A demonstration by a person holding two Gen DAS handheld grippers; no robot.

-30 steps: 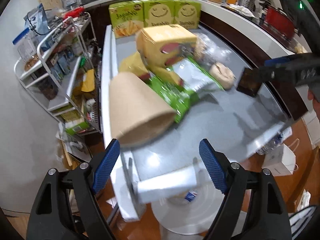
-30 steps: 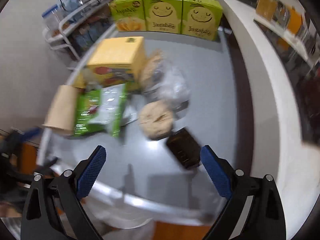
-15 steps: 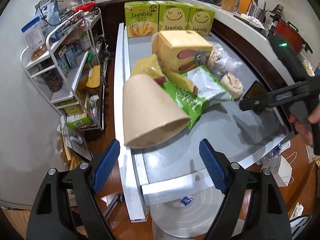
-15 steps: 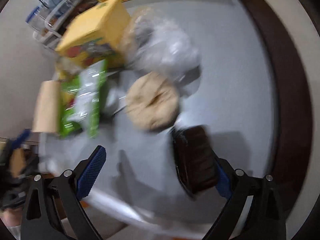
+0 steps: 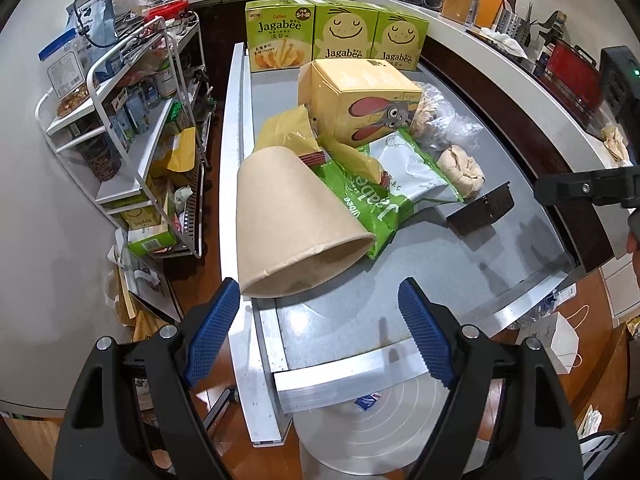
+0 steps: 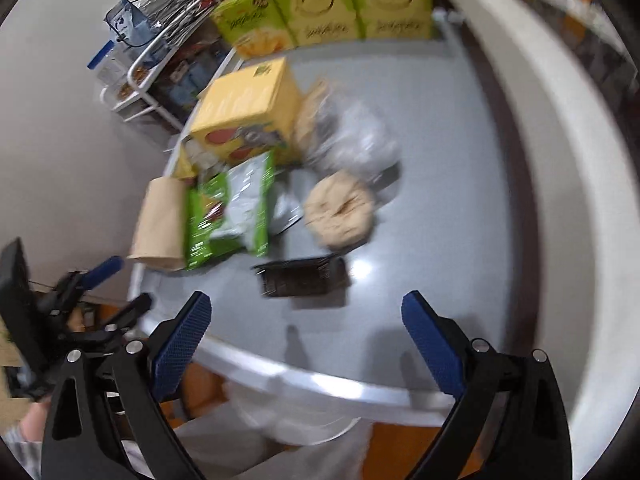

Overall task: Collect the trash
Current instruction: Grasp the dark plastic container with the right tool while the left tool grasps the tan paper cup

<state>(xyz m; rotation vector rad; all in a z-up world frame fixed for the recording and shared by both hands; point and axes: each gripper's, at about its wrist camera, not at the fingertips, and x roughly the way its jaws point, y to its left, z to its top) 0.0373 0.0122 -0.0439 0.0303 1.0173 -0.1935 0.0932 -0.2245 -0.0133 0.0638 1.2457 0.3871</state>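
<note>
Both tools stand over the near edge of the grey desk [image 5: 500, 264], angled down at it. The left tool [image 5: 320, 328] has its jaws wide apart with nothing between them; just beyond its blue pads lies a brown paper cup [image 5: 292, 228] on its side at the desk's left edge, its open mouth toward the tool. The right tool [image 6: 306, 340] is likewise spread and empty — a dark plastic tray [image 6: 302, 278] sits on the desk just ahead of it, untouched.

The rest of the trash is heaped along the left half: a green snack bag [image 5: 376, 204] touching the cup, a yellow carton [image 5: 360, 100] behind it, a crumpled beige wad [image 5: 460, 170] and clear wrapping [image 5: 452, 124] toward the middle. Three green Jagabee boxes [image 5: 336, 34] line the far edge.
</note>
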